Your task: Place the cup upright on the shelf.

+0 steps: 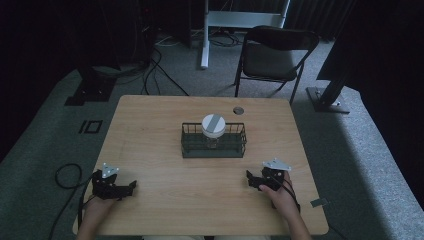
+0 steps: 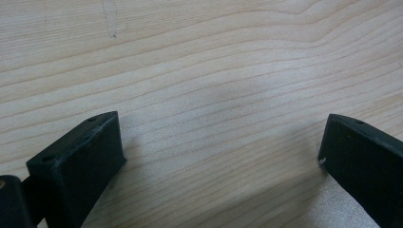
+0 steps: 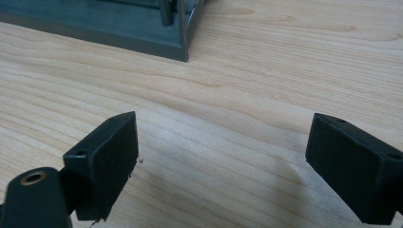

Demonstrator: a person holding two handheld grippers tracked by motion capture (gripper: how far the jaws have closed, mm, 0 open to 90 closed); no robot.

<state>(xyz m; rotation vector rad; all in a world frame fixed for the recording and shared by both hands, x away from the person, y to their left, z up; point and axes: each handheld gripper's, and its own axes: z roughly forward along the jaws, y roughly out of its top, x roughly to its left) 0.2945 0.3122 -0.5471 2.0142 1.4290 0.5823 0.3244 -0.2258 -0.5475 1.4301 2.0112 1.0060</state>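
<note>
Jar (image 1: 213, 131) sits in basket (image 1: 190, 142) on wooden table (image 1: 150, 125).

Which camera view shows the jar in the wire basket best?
The high view: the jar with its white lid stands whole in the middle of the dark wire basket. The right gripper view catches just a corner of the basket, and the left gripper view looks at bare table wood.
</note>
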